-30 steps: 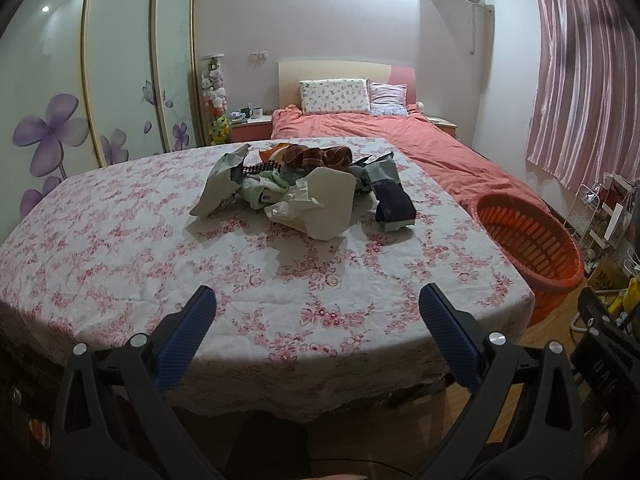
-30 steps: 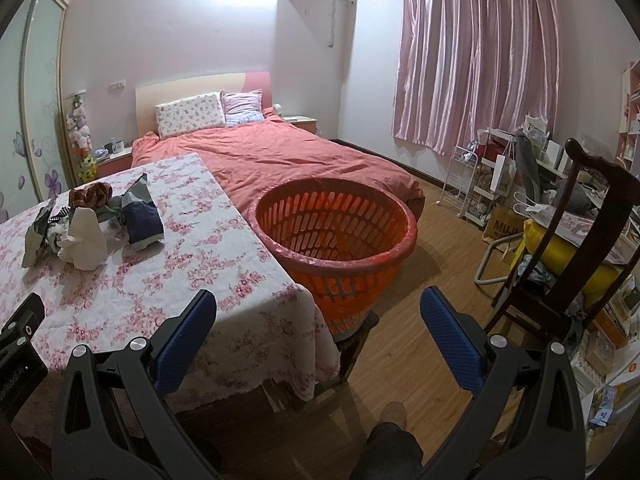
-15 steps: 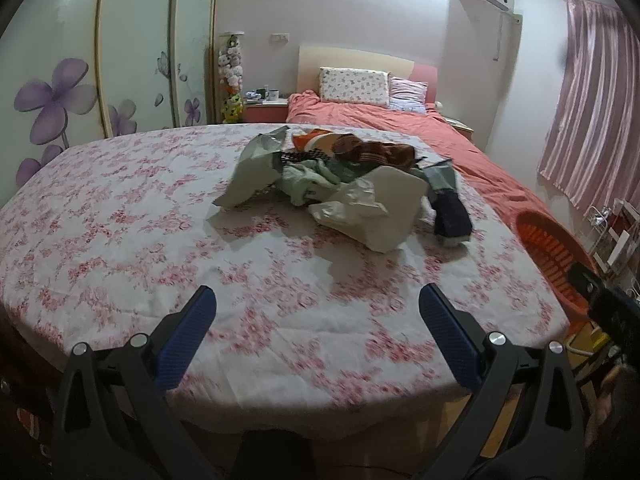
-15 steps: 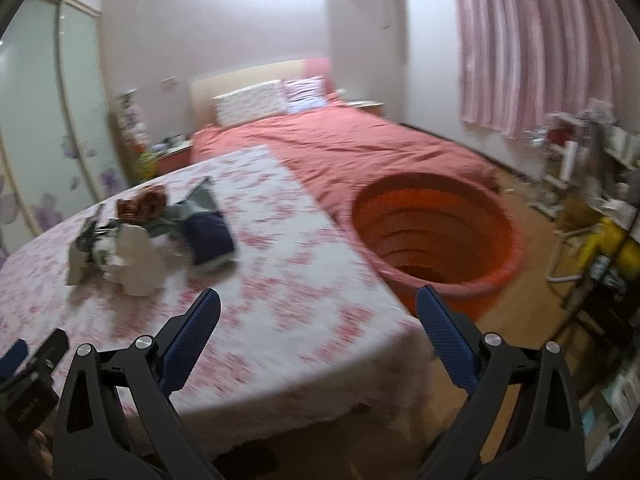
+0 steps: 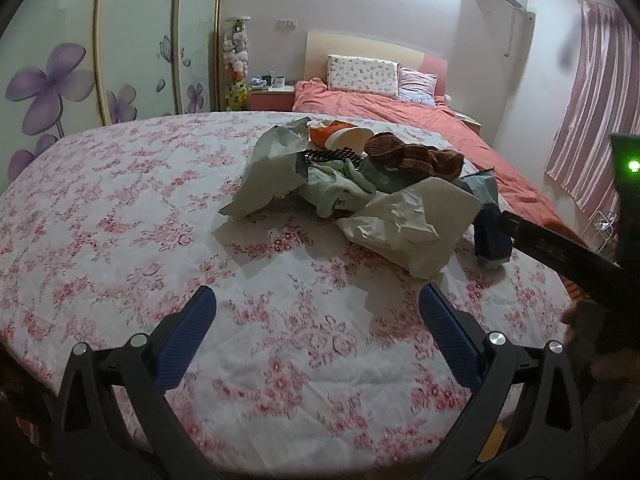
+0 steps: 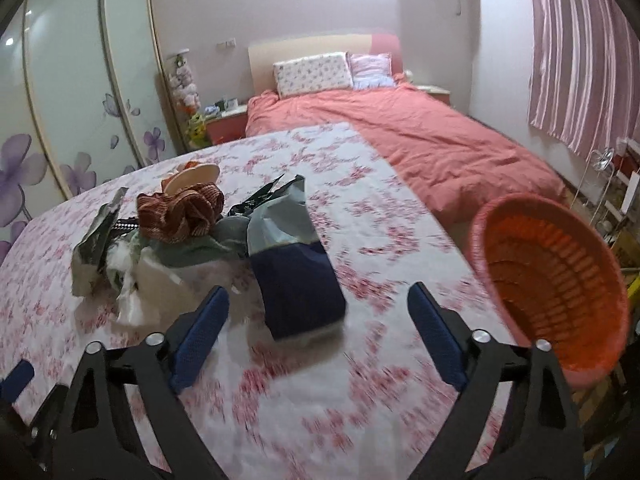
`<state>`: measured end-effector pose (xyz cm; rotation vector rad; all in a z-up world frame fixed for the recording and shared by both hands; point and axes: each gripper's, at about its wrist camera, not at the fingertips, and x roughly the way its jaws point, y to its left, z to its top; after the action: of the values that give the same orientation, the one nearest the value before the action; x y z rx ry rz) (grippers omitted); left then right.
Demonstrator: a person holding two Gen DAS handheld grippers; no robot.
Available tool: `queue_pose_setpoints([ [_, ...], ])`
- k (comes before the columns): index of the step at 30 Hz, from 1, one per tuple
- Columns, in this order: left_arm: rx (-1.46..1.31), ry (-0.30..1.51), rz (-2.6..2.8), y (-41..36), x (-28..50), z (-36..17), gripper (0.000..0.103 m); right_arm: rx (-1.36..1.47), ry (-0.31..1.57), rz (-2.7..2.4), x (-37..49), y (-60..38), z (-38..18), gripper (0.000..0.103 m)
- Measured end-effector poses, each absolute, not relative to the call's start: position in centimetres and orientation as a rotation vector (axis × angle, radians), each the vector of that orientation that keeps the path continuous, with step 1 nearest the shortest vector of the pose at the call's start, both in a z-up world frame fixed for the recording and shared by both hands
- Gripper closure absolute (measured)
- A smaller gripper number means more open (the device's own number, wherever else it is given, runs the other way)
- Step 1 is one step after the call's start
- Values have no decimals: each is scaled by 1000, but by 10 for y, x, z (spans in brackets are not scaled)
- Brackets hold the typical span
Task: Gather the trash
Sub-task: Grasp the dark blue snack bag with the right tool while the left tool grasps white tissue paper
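A heap of trash (image 5: 360, 184) lies on a table with a pink flowered cloth (image 5: 160, 240): grey foil bags, crumpled white paper (image 5: 412, 228), a brown cloth, a paper cup, a dark blue packet (image 6: 298, 288). My left gripper (image 5: 316, 320) is open and empty over the cloth, short of the heap. My right gripper (image 6: 318, 316) is open and empty, its jaws on either side of the near end of the blue packet, not touching it. An orange basket (image 6: 552, 280) stands right of the table.
A bed with a red cover (image 6: 400, 136) lies beyond the table. A wardrobe with purple flower doors (image 5: 60, 80) is on the left, pink curtains (image 6: 580, 52) on the right. The right tool's body (image 5: 580, 256) juts in at the left view's right edge.
Both grippers have moved forward over the table toward the heap. The right one has swung left from the basket to the blue packet. Both stay open.
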<state>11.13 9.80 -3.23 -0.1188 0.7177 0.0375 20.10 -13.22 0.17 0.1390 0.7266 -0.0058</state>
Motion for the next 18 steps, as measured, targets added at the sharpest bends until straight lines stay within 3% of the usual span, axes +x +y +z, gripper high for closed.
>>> queue_pose_setpoints([
  [5, -135, 721, 24, 101, 125, -34, 4, 156, 773, -3, 220, -132, -7, 25],
  [7, -136, 724, 11, 98, 130, -34, 4, 158, 794, 5, 224, -133, -10, 34],
  [9, -134, 726, -3, 94, 135, -34, 5, 158, 816, 18, 226, -133, -13, 50],
  [12, -138, 733, -30, 87, 143, -35, 8, 164, 823, 15, 224, -137, -14, 61],
  [18, -126, 741, -73, 66, 160, -35, 11, 181, 811, -4, 210, -150, -15, 70],
])
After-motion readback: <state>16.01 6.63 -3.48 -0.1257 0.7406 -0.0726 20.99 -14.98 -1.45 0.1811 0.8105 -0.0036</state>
